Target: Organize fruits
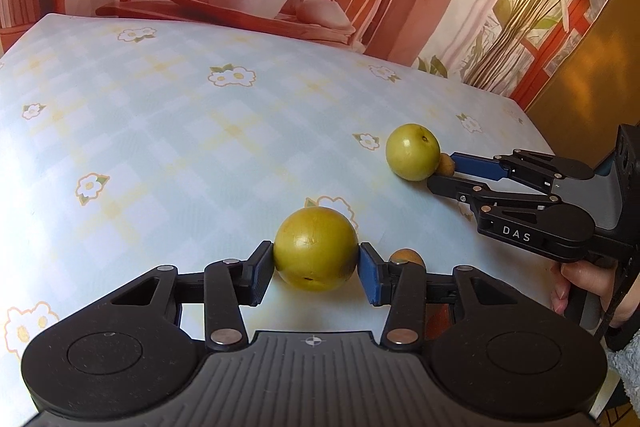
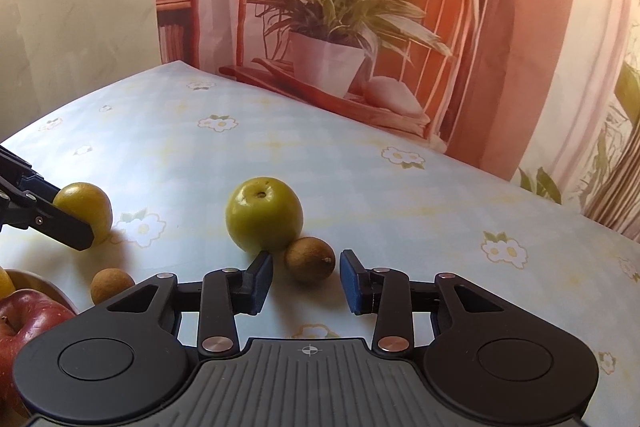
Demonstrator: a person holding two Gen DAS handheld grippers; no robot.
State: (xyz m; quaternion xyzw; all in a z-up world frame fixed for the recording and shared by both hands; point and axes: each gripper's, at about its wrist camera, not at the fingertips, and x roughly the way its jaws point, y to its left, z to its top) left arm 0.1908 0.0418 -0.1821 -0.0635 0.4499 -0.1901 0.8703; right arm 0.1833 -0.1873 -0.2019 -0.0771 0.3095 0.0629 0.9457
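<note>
My left gripper (image 1: 316,269) is shut on a yellow-green round fruit (image 1: 316,249) that rests on the table; its pads touch both sides. The same fruit shows in the right wrist view (image 2: 86,209) between the left fingers (image 2: 60,227). My right gripper (image 2: 306,277) is open around a small brown fruit (image 2: 309,259), with gaps on both sides. A green apple (image 2: 264,214) sits just behind it, touching it. In the left wrist view the right gripper (image 1: 442,169) reaches to the apple (image 1: 413,151) and brown fruit (image 1: 446,166).
A second small brown fruit (image 2: 111,284) lies left of my right gripper and shows behind the left gripper's right finger (image 1: 406,257). A bowl (image 2: 52,291) with a red apple (image 2: 24,323) sits at the lower left. The flowered tablecloth (image 1: 180,131) ends at a printed backdrop.
</note>
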